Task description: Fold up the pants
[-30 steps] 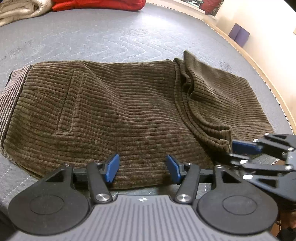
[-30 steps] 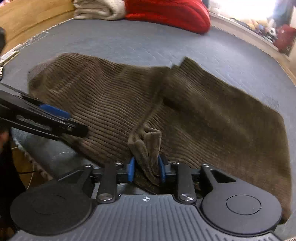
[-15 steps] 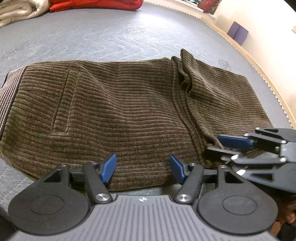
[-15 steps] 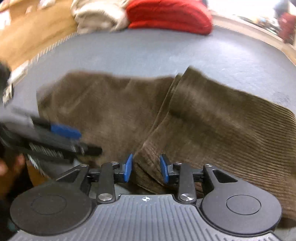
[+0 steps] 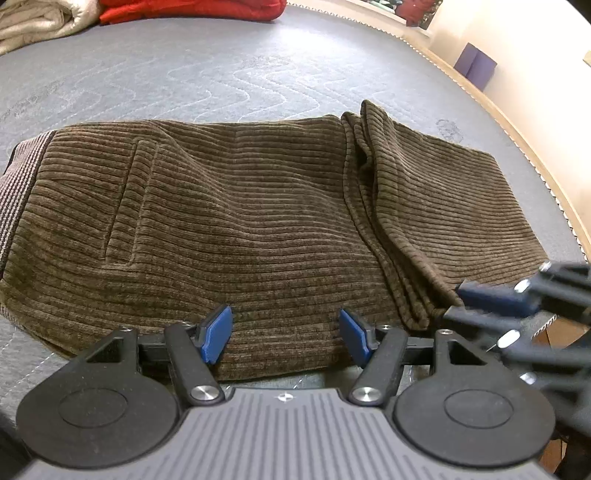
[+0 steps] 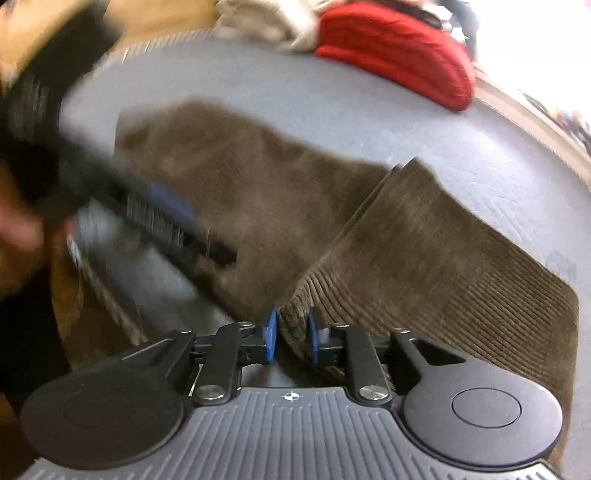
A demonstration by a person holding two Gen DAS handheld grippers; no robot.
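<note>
Grey quilted mattress (image 5: 258, 74) carries the brown corduroy pants (image 5: 240, 221), folded along its near edge. Left gripper (image 5: 284, 334) hovers spread wide over their hem; right gripper (image 6: 291, 336) pinches a fold.

Grey quilted mattress (image 5: 221, 74); red bundle (image 6: 399, 51); beige blanket (image 5: 33, 22); purple box (image 5: 476, 68).

Grey quilted mattress (image 5: 258, 74), brown corduroy pants (image 5: 240, 229), red cushion (image 6: 399, 55), beige blanket (image 5: 33, 22)
</note>
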